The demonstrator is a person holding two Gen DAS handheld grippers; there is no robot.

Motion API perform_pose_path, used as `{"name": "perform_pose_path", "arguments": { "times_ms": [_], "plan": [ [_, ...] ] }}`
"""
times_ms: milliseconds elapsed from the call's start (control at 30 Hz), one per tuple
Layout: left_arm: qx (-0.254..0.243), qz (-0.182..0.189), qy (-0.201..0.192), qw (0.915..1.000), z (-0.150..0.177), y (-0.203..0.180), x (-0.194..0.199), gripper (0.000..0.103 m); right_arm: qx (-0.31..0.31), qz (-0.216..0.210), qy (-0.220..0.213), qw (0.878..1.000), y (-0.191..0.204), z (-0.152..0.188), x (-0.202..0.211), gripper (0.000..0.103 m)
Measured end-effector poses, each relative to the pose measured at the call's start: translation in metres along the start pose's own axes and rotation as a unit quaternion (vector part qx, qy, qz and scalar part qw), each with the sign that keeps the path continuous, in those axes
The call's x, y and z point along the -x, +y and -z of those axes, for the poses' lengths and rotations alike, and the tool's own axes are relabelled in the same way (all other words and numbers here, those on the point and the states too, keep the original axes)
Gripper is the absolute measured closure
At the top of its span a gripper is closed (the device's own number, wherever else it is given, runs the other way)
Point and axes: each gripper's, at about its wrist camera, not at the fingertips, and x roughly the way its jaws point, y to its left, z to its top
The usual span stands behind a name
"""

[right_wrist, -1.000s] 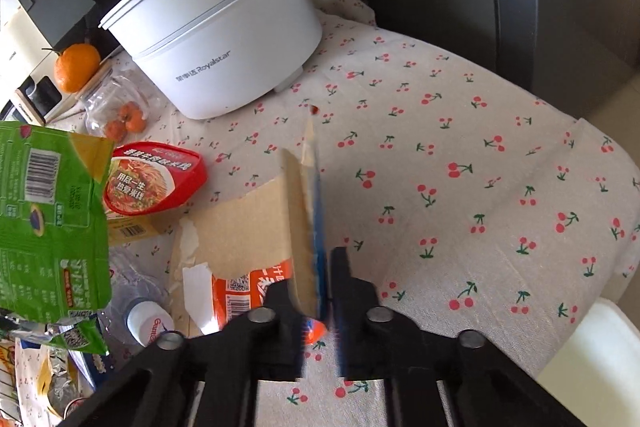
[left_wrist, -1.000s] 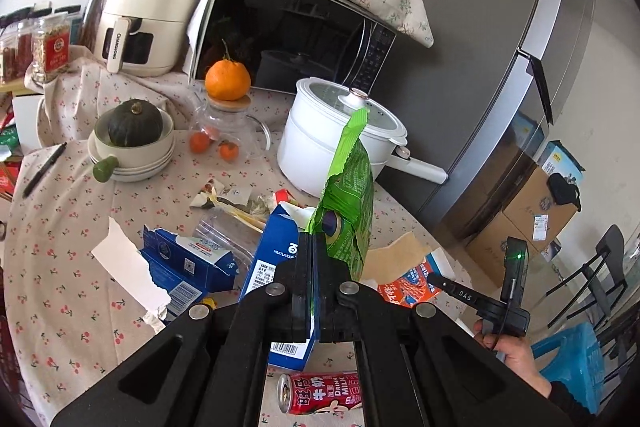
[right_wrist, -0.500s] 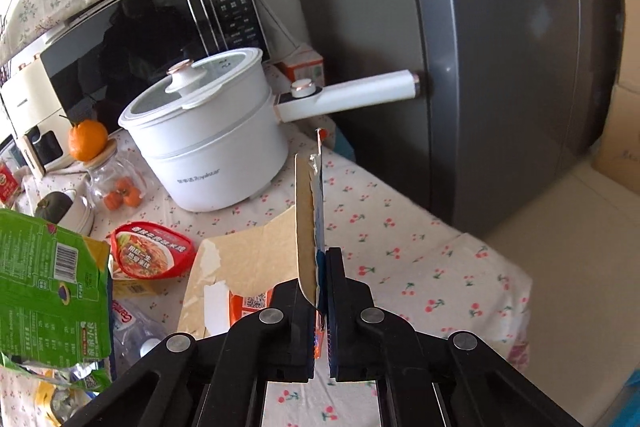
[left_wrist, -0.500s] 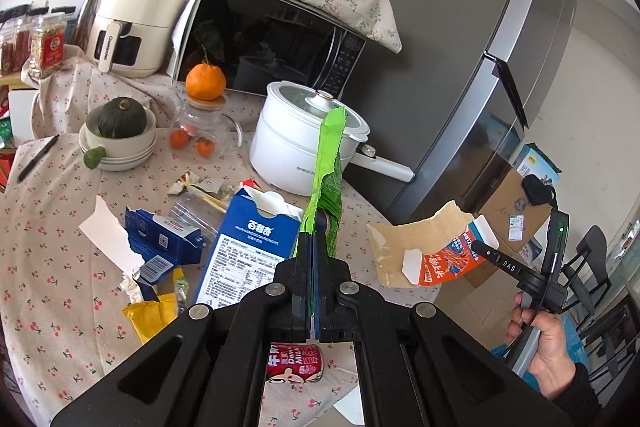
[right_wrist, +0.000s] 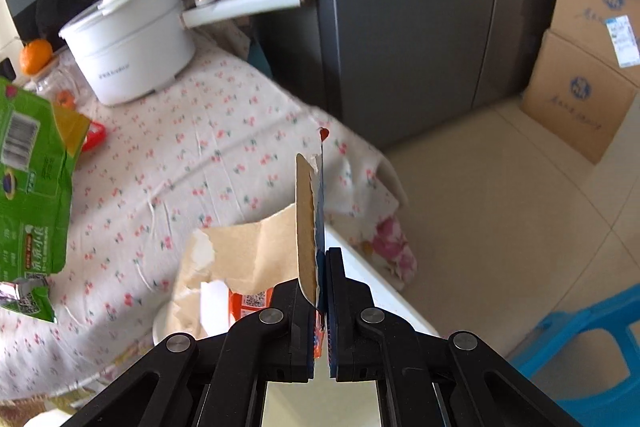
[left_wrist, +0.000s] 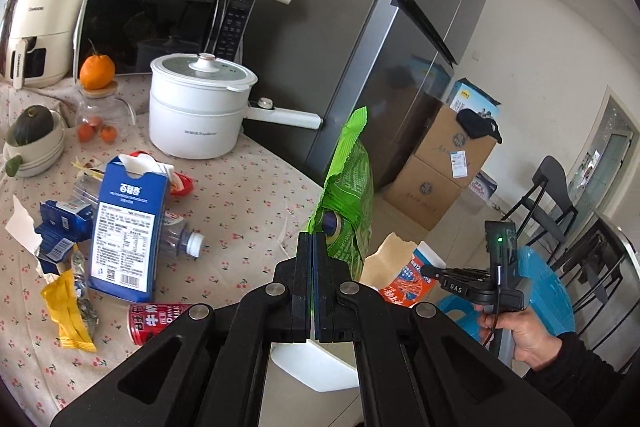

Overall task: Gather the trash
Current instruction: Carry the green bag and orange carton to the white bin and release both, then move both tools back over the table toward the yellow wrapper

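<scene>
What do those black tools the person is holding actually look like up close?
Each is matte black plastic: two flat fingers on angular arms with triangular cut-outs and round silver pivot bolts. The right gripper, seen from the left one, carries a small upright box with a green light, a "DAS" label and a thin black cable. The hand has a dark sleeve.

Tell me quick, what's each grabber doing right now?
Left gripper: closed, holding the green snack bag.
Right gripper: closed, holding the torn cardboard packet.
</scene>
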Motion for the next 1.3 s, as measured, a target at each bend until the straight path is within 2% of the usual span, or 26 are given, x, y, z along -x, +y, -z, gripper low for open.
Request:
{"name": "perform_pose_path", "arguments": {
  "times_ms": [233, 400, 467, 533, 633, 667, 700, 767, 867, 1033, 1167, 1300],
  "plan": [
    [-0.019, -0.007, 0.037, 0.9991, 0.02, -0.013, -0.025, 0.103, 0.026, 0.004, 0.09, 0.996, 0.008, 0.033, -0.059, 0.1],
    [-0.034, -0.003, 0.057, 0.9978, 0.028, -0.02, -0.035, 0.103, 0.026, 0.025, 0.135, 0.99, 0.003, 0.042, -0.077, 0.1],
    [-0.036, 0.001, 0.062, 0.9975, 0.03, -0.023, -0.039, 0.103, 0.026, 0.027, 0.14, 0.989, -0.001, 0.046, -0.08, 0.1],
    [-0.035, 0.005, 0.065, 0.9973, 0.031, -0.026, -0.043, 0.103, 0.017, 0.012, 0.137, 0.99, -0.005, 0.048, -0.084, 0.1],
    [-0.034, 0.014, 0.073, 0.9967, 0.034, -0.033, -0.05, 0.103, 0.0, -0.004, 0.14, 0.99, -0.014, 0.048, -0.083, 0.091],
    [-0.035, 0.017, 0.076, 0.9963, 0.035, -0.035, -0.052, 0.103, -0.005, -0.01, 0.141, 0.99, -0.016, 0.046, -0.081, 0.077],
    [-0.037, 0.019, 0.08, 0.9959, 0.036, -0.038, -0.055, 0.103, -0.009, -0.013, 0.137, 0.99, -0.018, 0.044, -0.075, 0.058],
    [-0.039, 0.024, 0.089, 0.995, 0.039, -0.042, -0.062, 0.103, -0.014, -0.011, 0.116, 0.993, -0.023, 0.037, -0.058, 0.047],
    [-0.032, 0.032, 0.105, 0.9935, 0.046, -0.047, -0.076, 0.103, -0.019, -0.007, 0.086, 0.996, -0.029, 0.026, -0.032, 0.047],
    [-0.023, 0.039, 0.135, 0.9898, 0.06, -0.055, -0.108, 0.103, -0.015, 0.016, 0.048, 0.999, -0.036, 0.016, 0.009, 0.04],
    [-0.016, 0.047, 0.15, 0.9874, 0.072, -0.061, -0.134, 0.103, -0.025, 0.03, 0.027, 0.999, -0.052, 0.011, 0.028, 0.038],
    [-0.02, 0.038, 0.165, 0.9853, 0.083, -0.063, -0.159, 0.103, -0.045, 0.034, 0.015, 0.998, -0.065, 0.007, 0.036, 0.037]
  ]
}}
